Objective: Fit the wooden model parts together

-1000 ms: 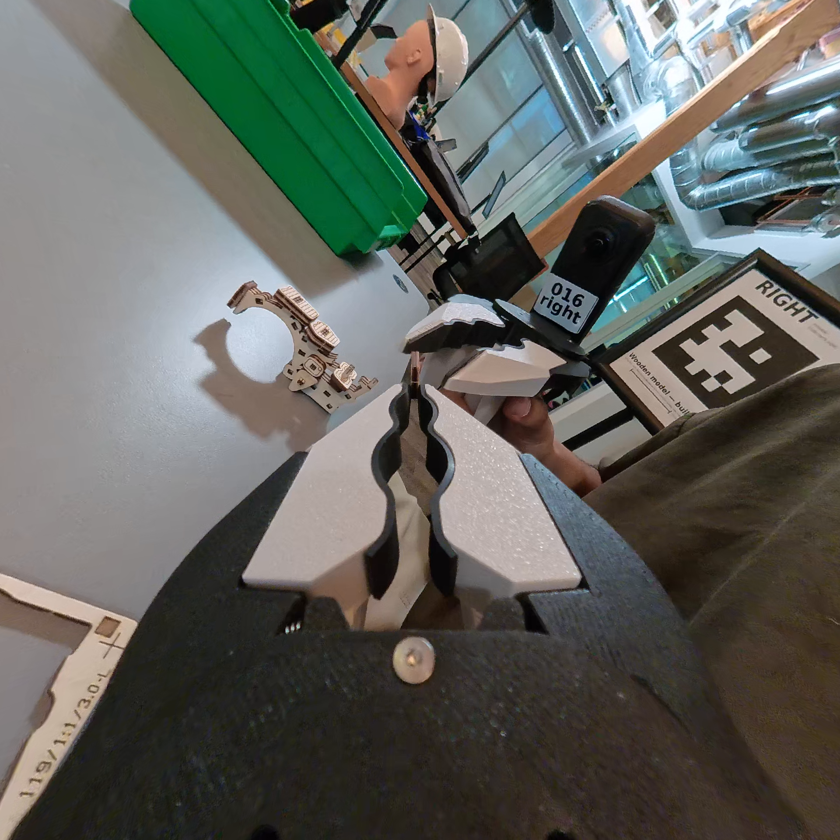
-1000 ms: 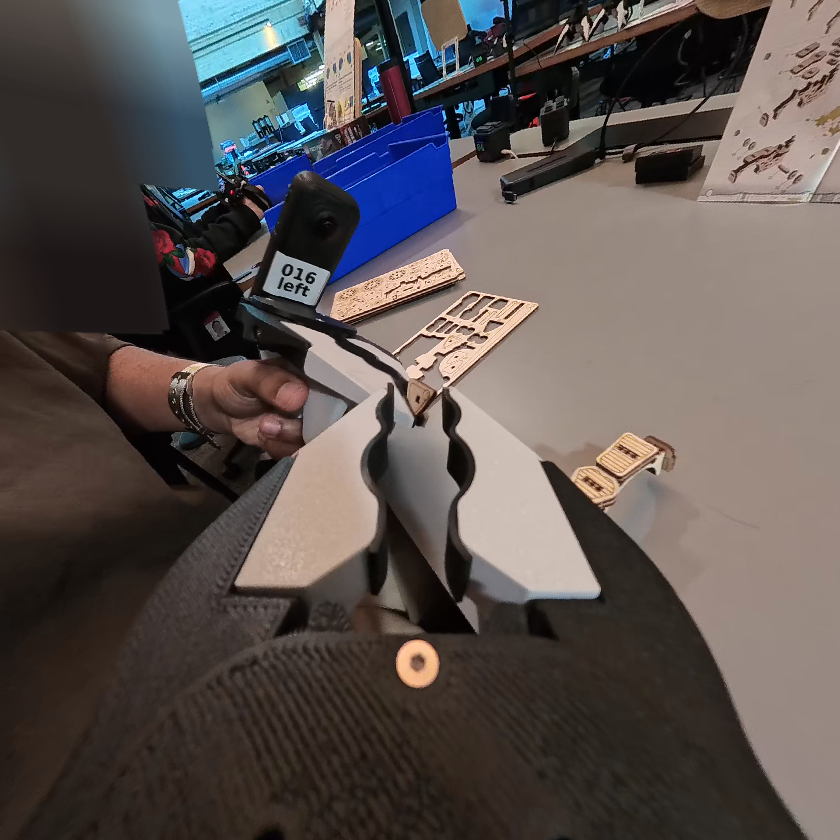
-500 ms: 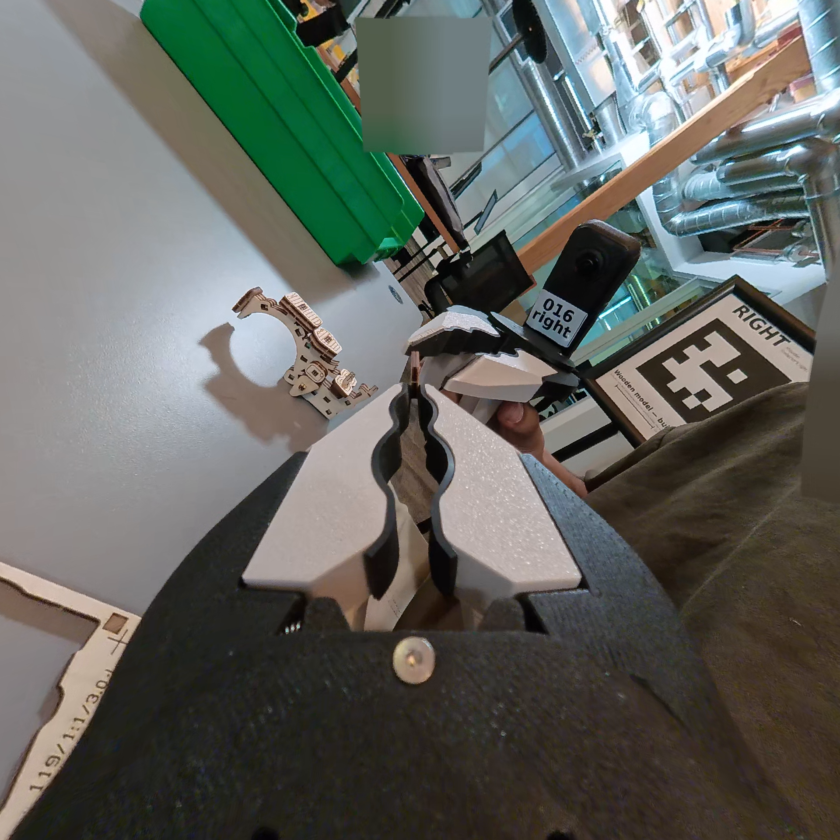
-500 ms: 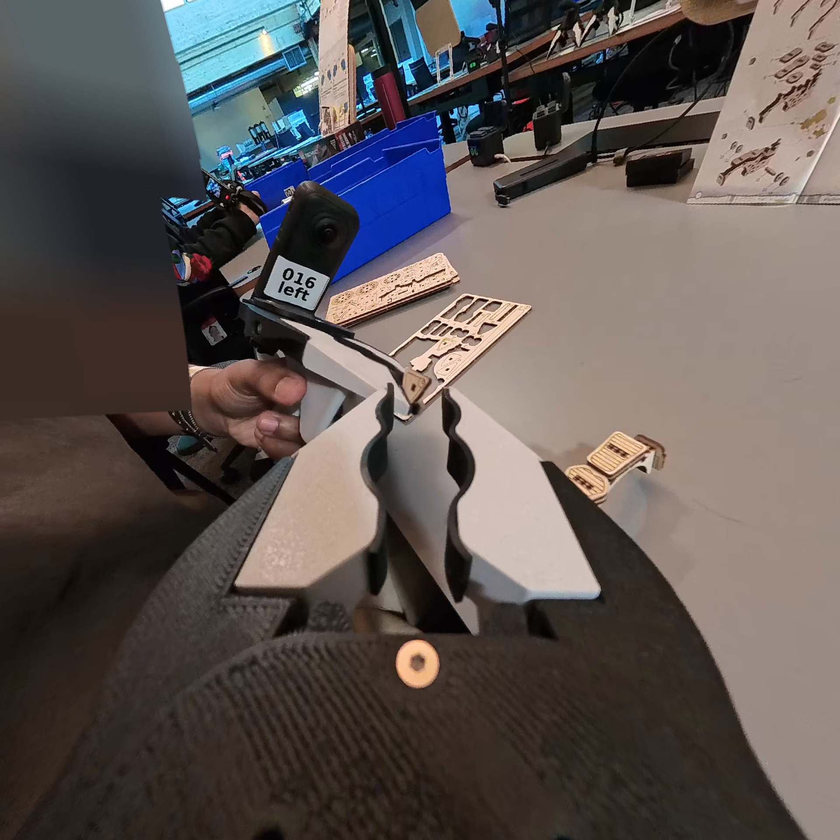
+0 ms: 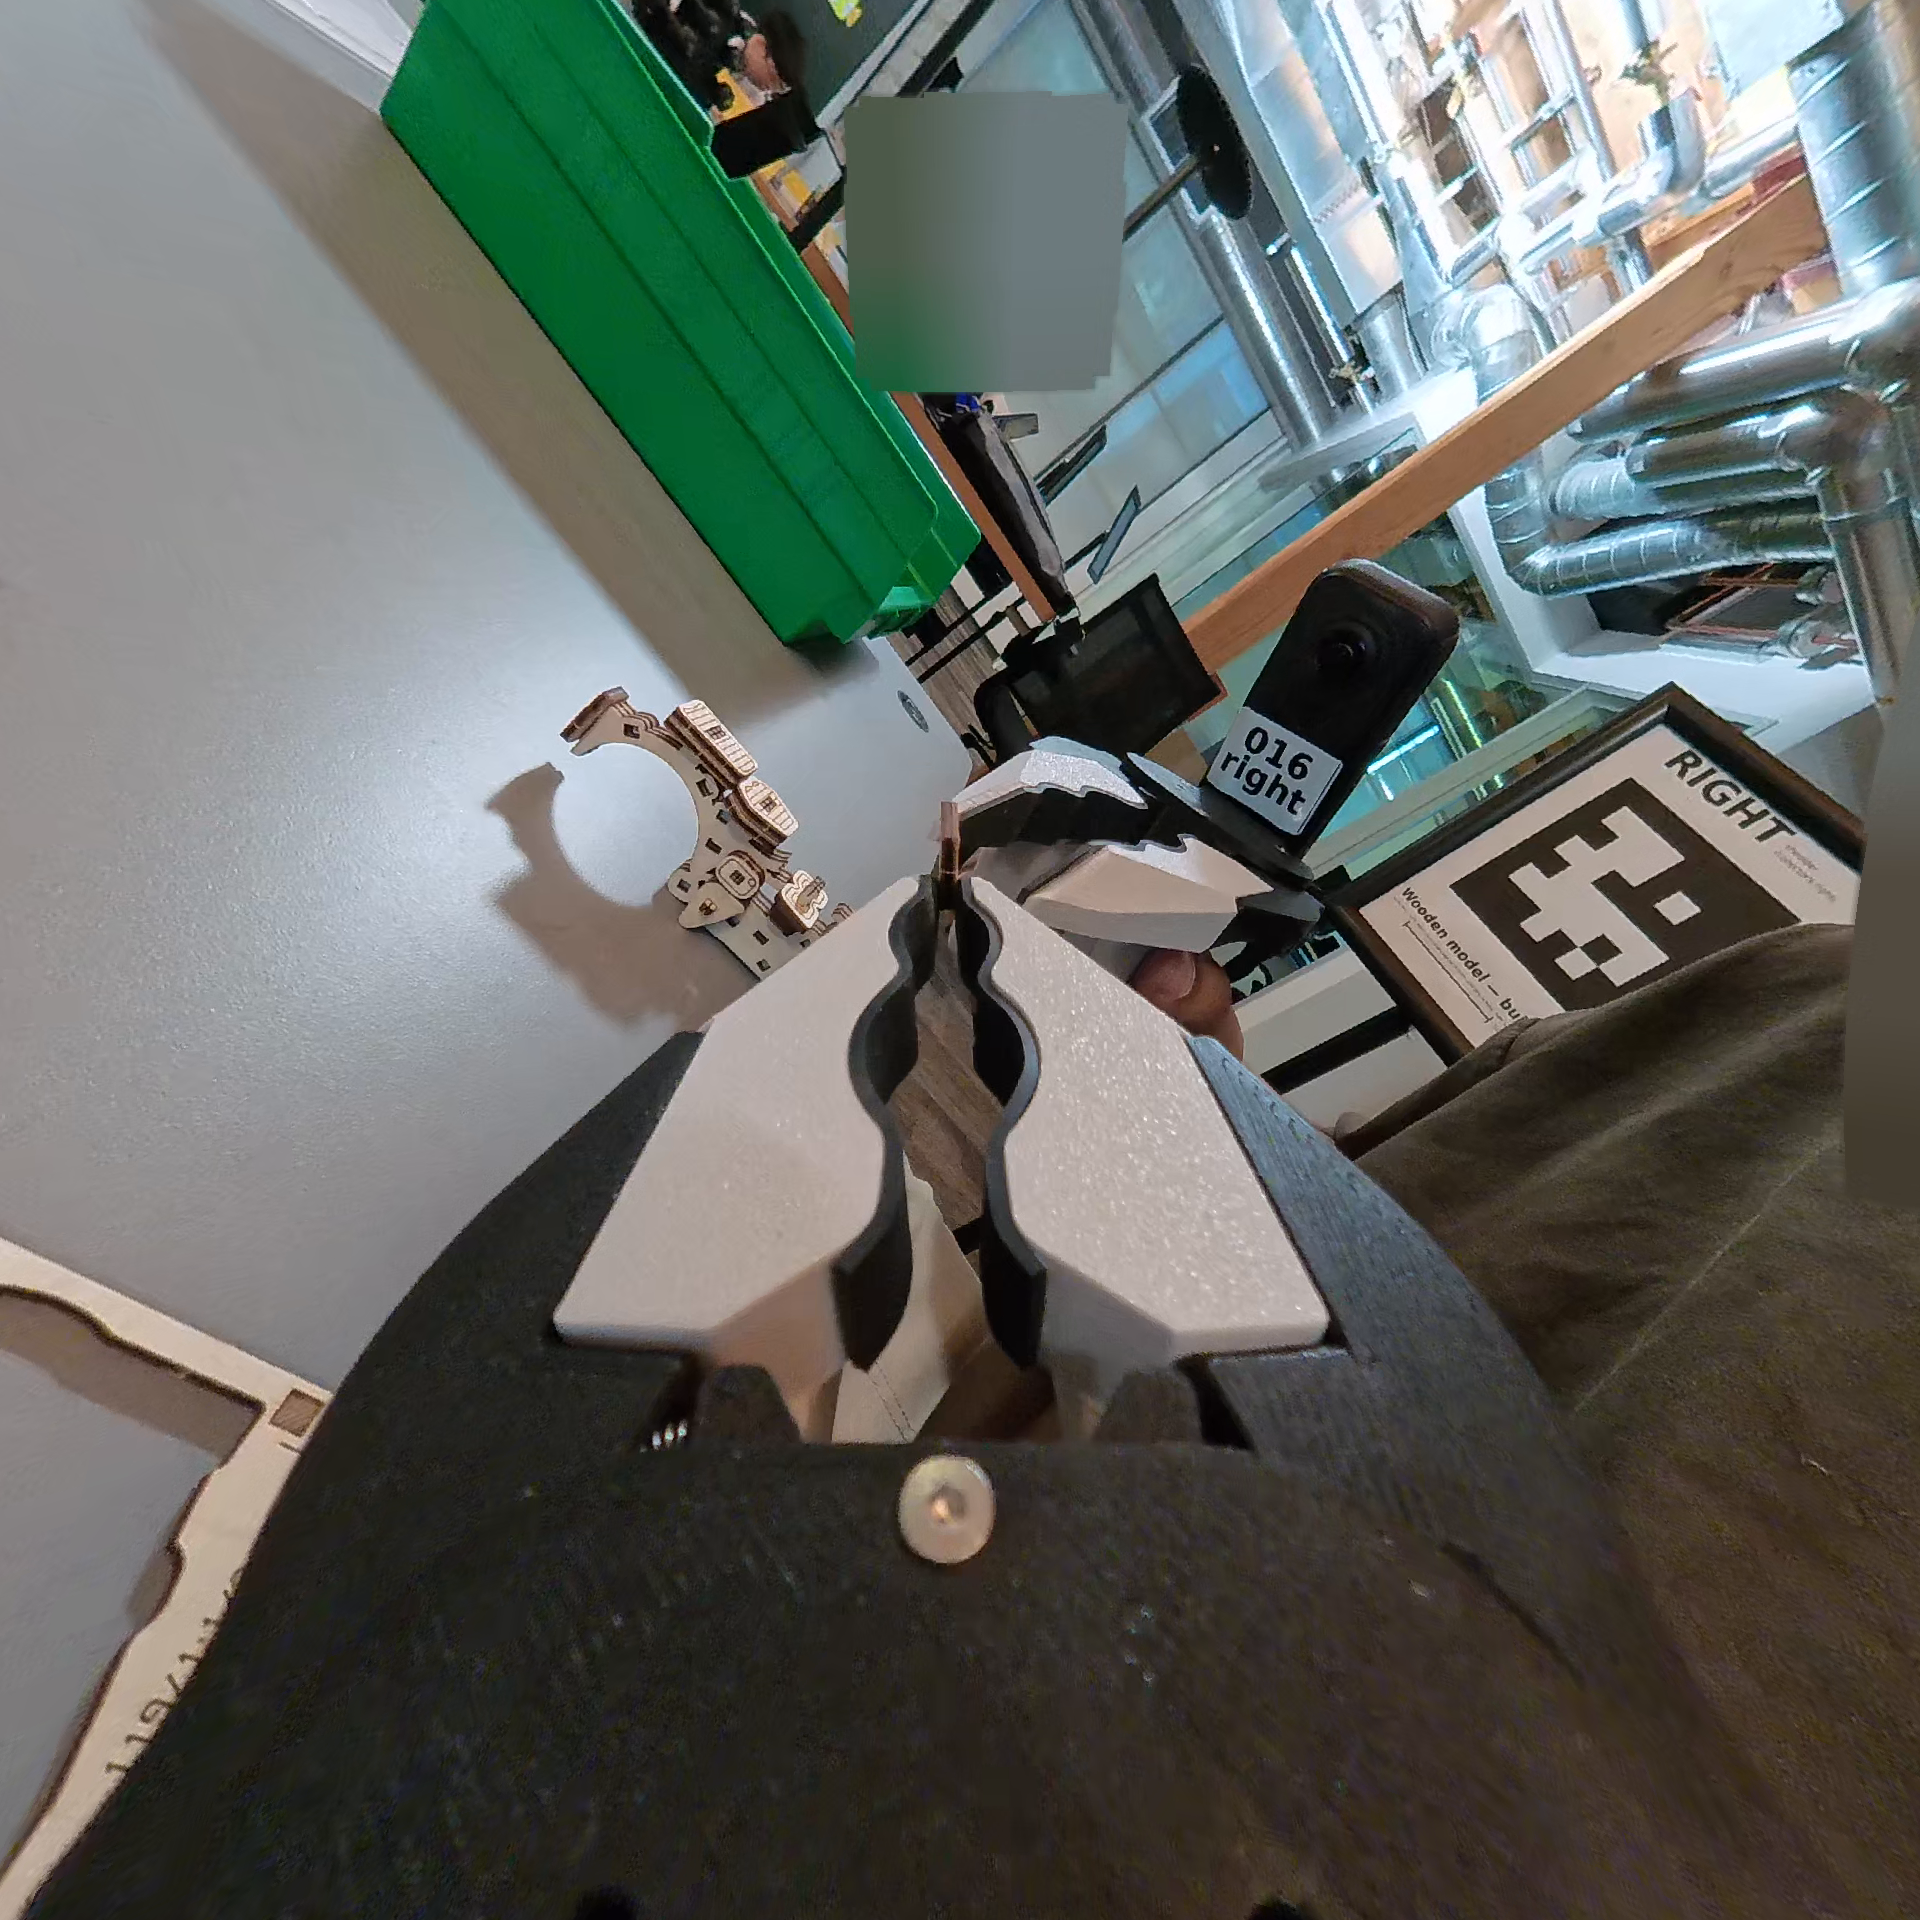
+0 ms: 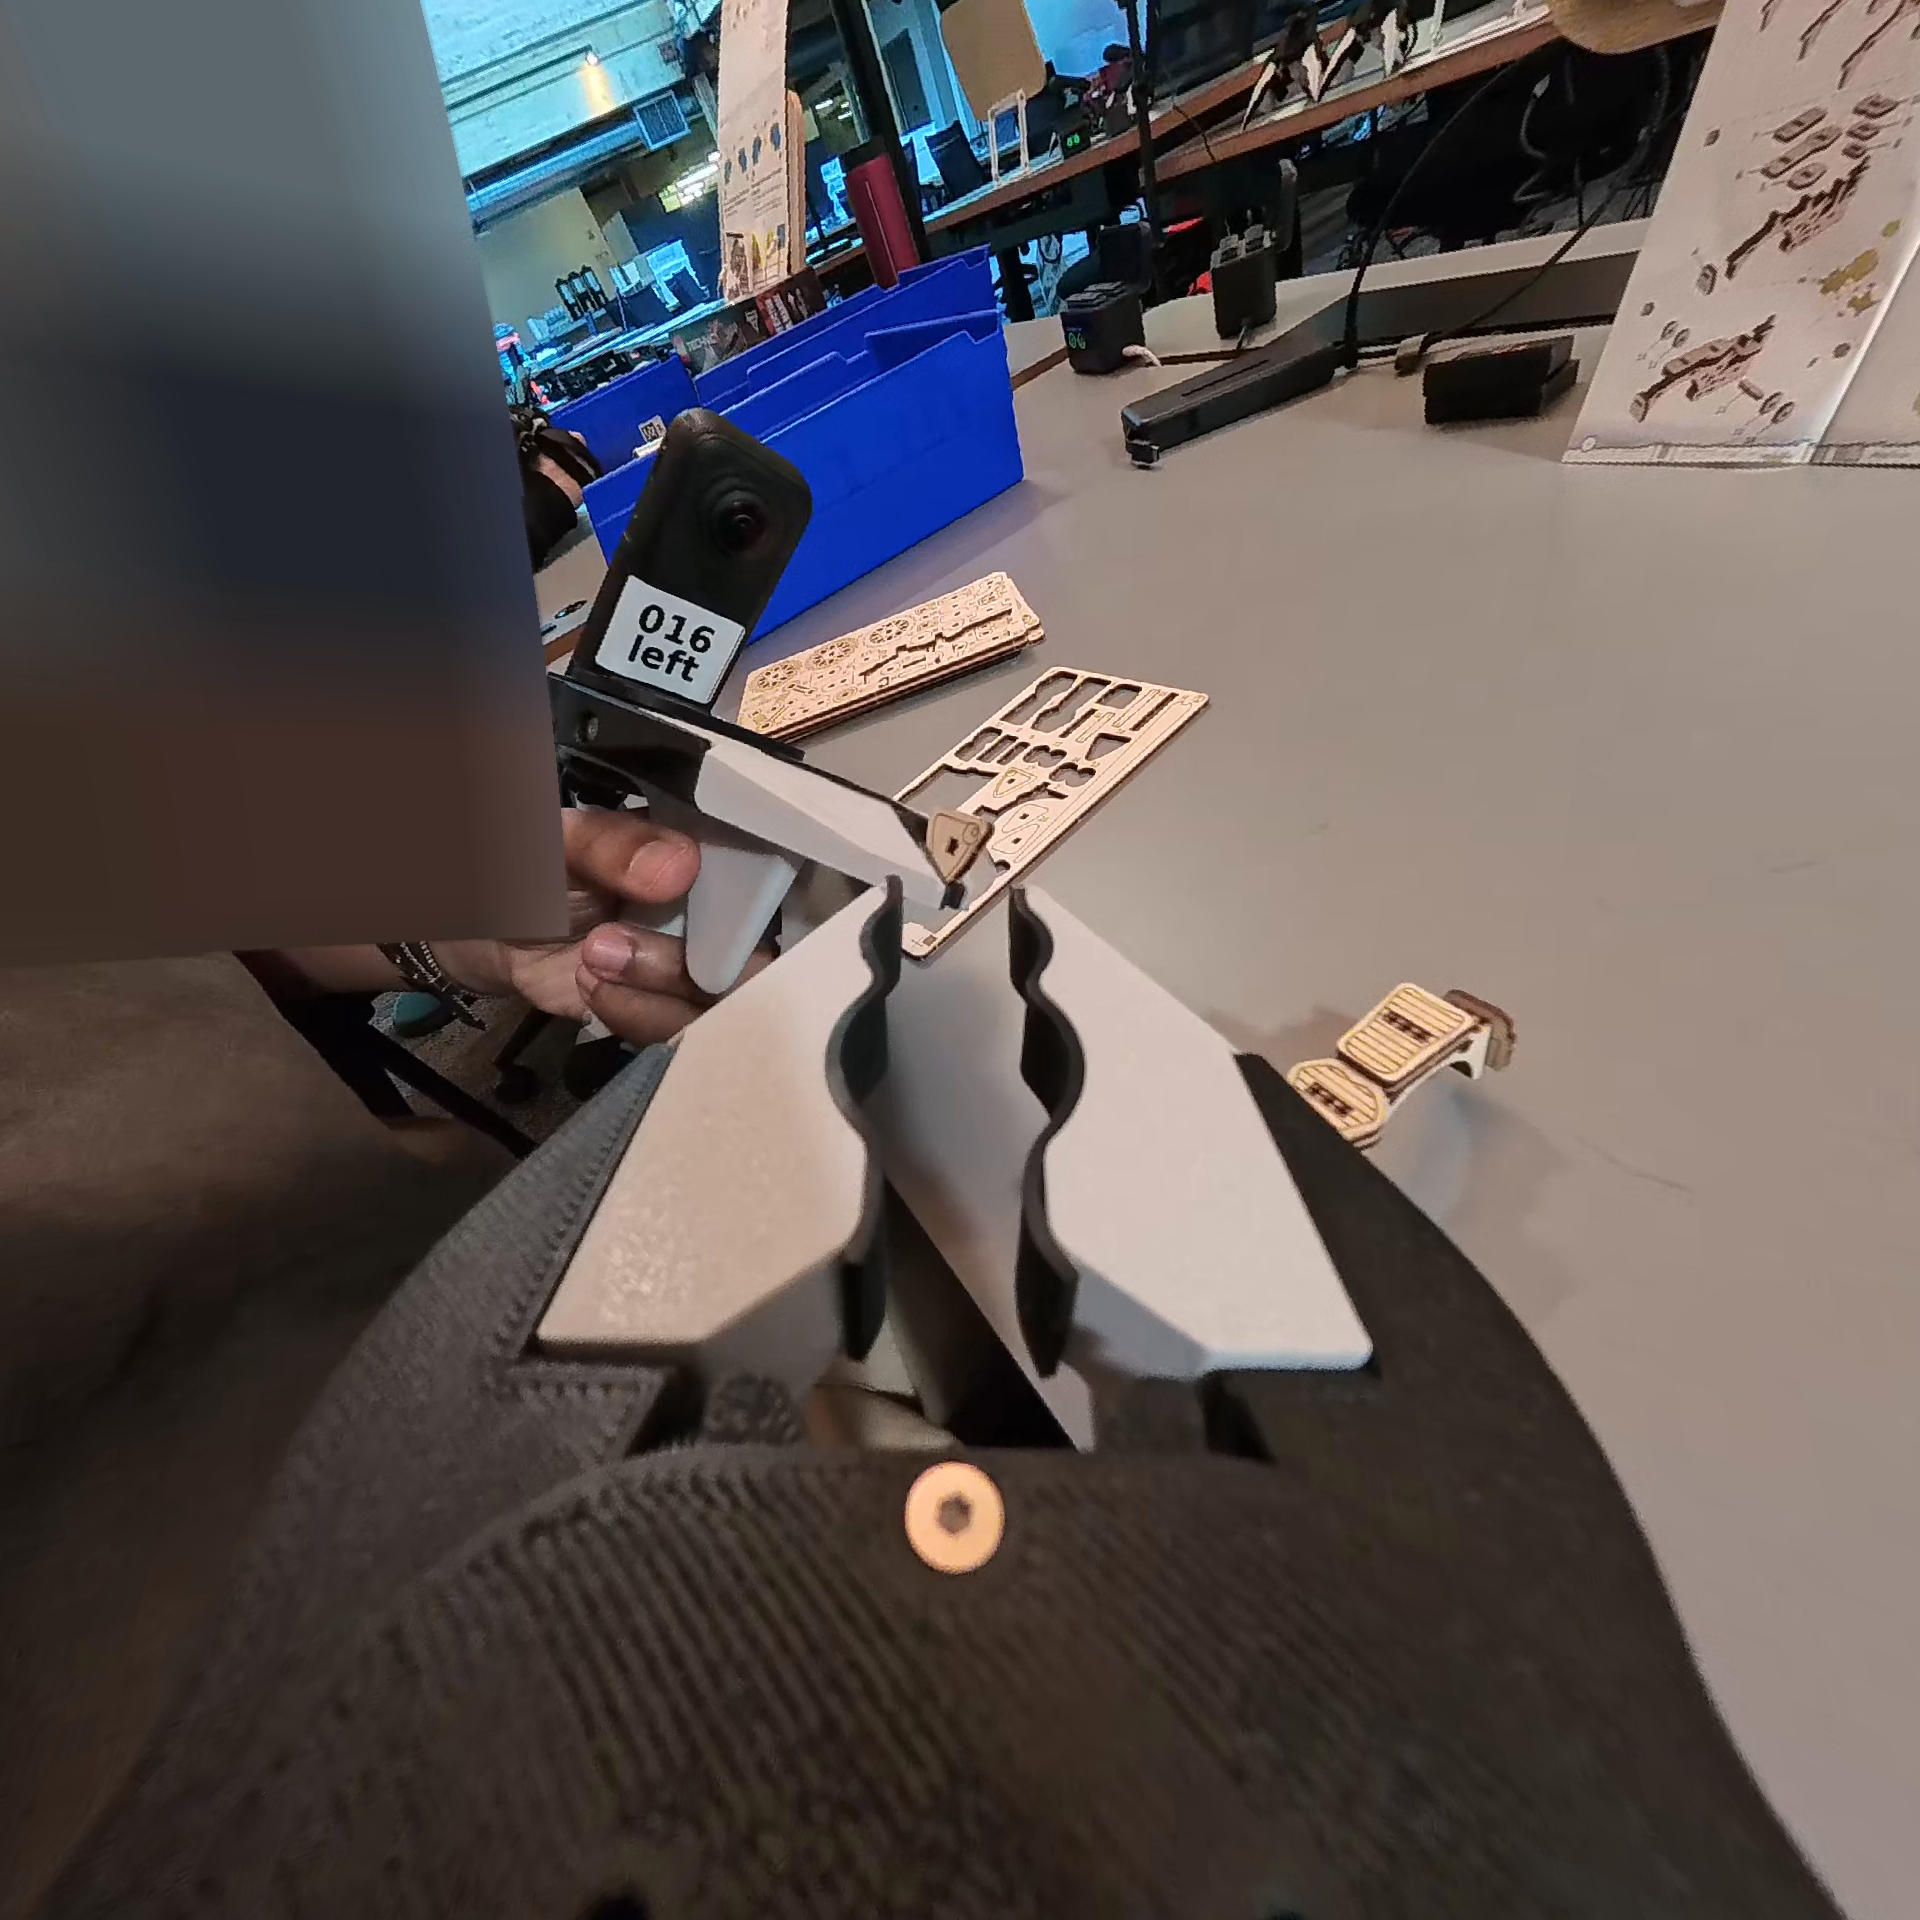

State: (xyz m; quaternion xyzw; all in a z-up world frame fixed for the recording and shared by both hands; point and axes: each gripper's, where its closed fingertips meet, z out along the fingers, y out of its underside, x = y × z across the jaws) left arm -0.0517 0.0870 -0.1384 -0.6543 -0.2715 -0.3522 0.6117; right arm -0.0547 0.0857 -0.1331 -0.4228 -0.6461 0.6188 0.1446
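Left gripper [image 6: 940,883] pinches small shield-shaped plywood piece [image 6: 958,840] at its lower edge, held off desk's near edge. Right gripper [image 6: 951,909] jaws apart, empty. Curved wooden sub-assembly [image 6: 1397,1049] stands on desk, right. Thin, light, snappable: grip flat faces, not tabs.

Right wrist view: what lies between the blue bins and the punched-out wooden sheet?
A stack of uncut wooden part sheets lies between the blue bins and punched-out sheet, on the table.

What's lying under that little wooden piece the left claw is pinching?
The small wooden piece is held in the air by the left gripper. Behind and below it lies a punched-out wooden sheet on the grey table; the piece hides part of that sheet.
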